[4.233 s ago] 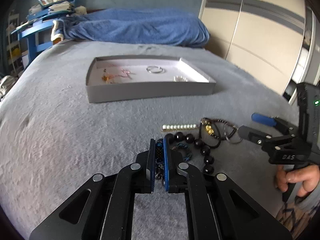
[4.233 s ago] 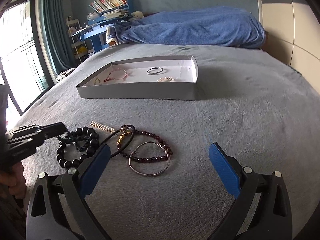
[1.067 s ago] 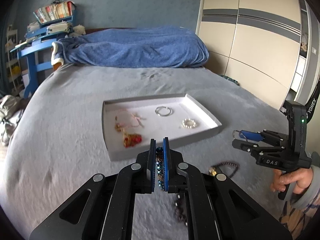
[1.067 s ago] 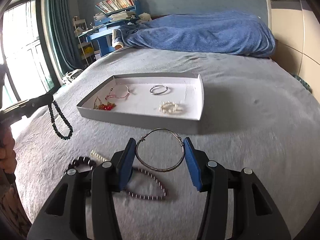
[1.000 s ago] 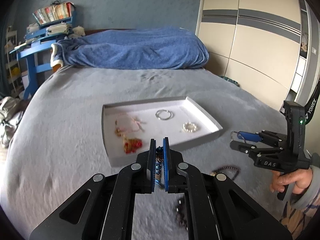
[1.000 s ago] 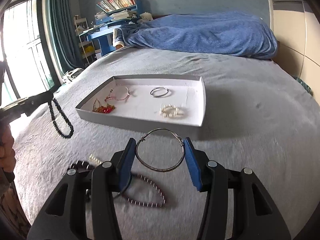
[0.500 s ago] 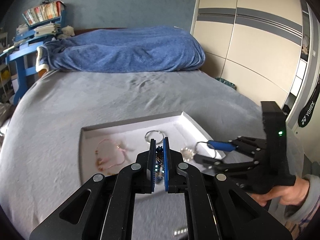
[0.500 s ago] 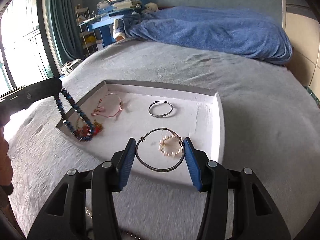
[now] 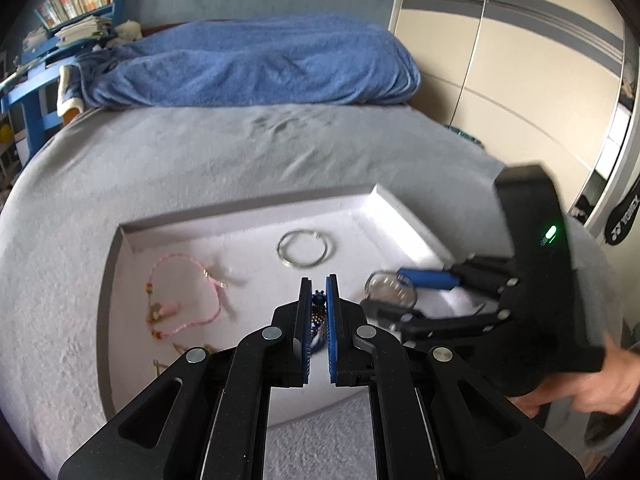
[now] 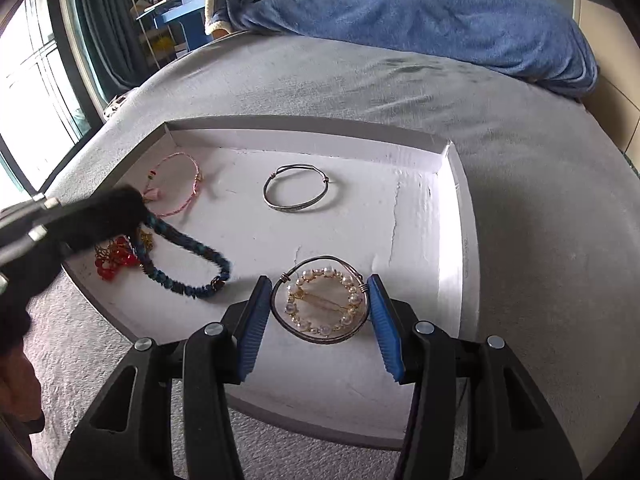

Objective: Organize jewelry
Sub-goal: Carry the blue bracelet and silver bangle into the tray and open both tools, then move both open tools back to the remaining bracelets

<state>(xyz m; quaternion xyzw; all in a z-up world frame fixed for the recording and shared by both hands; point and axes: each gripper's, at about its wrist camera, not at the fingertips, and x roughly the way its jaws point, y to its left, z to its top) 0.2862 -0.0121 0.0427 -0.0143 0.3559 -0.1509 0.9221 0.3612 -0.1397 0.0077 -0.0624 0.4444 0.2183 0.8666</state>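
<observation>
Bangle (image 10: pixel 320 300) between right tool (image 10: pixel 320 312) pads | over tray (image 10: pixel 460 216)

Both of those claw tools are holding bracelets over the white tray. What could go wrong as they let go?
The wire bangle in the right gripper hangs right over the pearl bracelet, so it may land on it and tangle. The blue beaded bracelet in the left gripper dangles beside the red earrings and could snag them.
</observation>
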